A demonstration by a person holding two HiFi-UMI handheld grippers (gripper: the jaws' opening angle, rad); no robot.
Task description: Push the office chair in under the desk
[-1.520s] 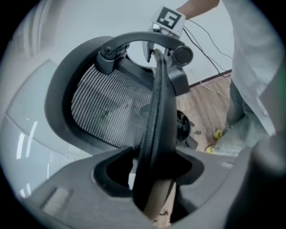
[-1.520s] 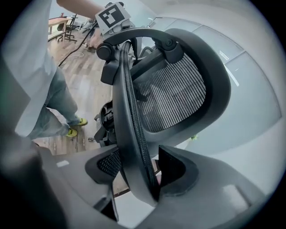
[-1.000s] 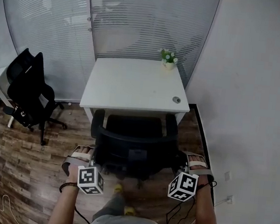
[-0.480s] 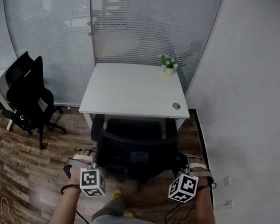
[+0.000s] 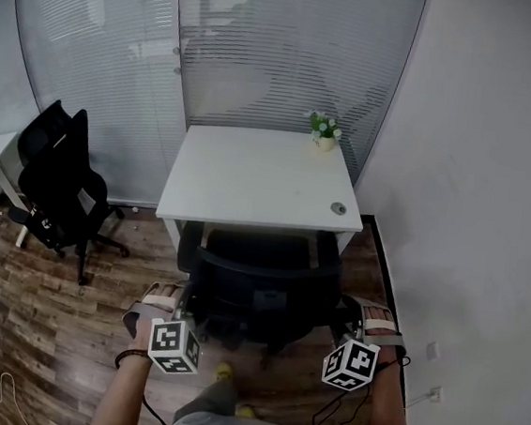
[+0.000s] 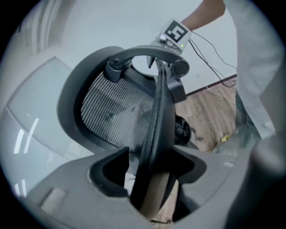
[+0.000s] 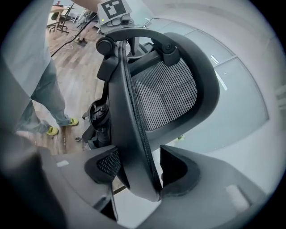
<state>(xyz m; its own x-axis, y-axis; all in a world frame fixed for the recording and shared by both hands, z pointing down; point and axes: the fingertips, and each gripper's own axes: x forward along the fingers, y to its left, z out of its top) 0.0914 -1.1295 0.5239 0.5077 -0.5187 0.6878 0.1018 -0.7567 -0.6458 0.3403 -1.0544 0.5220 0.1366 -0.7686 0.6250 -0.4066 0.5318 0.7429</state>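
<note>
the chair [image 5: 262,287] is sitting with its seat tucked under the surface [image 5: 260,173]. the left hand-held gripper [image 5: 185,310] has just been opening its jaws around the back's edge. the right hand-held gripper [image 5: 340,321] is straddling the other edge, jaws apart, probably because the push is ending.

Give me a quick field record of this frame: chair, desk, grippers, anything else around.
chair: black, seat looks partly under the desk, backrest toward the person
desk: white, against glass wall; plant at far right corner
left gripper: at backrest's left edge; jaws have just been opening, edge between them, not clamped
right gripper: at right edge; jaws apart, edge between them
second chair: black, far left
floor: wood
</note>
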